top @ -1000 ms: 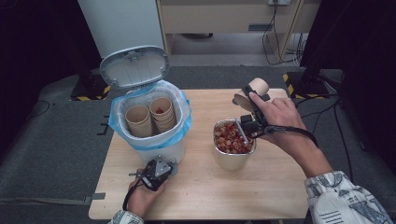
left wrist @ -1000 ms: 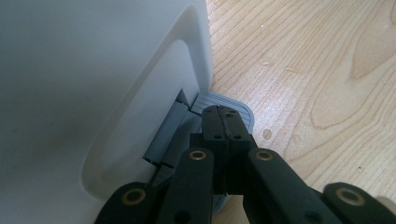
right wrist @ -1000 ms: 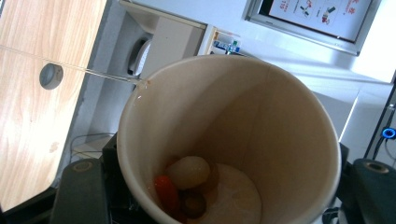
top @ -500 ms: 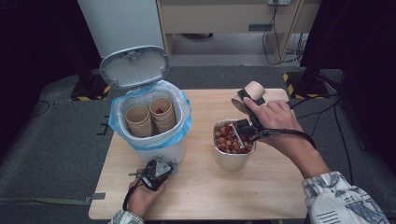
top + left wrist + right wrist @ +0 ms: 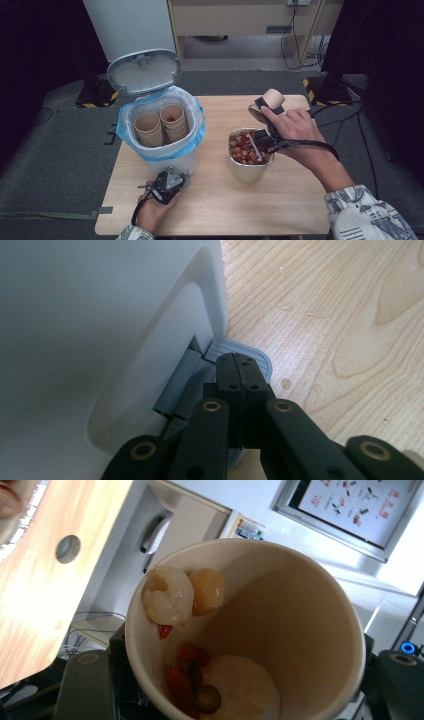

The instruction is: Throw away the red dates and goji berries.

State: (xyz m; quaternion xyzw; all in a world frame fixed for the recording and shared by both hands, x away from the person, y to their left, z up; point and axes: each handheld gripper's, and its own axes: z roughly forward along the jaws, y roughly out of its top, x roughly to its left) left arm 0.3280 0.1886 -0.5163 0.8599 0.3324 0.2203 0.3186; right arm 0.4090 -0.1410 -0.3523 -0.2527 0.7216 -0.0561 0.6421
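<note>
You're on a matt, grained wood desk [image 5: 300, 200]. Bin [image 5: 170, 160]: smooth glossy white plastic, thin blue film liner [image 5: 197, 137]. Paper cup [image 5: 300, 630]: matt. Bowl [image 5: 247, 170]: brushed metal.

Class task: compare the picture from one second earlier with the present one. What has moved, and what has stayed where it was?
The right gripper, shut on the paper cup, has shifted slightly towards the table's near side, keeping the cup tipped over the metal bowl. Nothing was picked up or released. The left gripper stays shut against the foot pedal of the white bin; the lid stays up and the stacked cups are unmoved.
</note>
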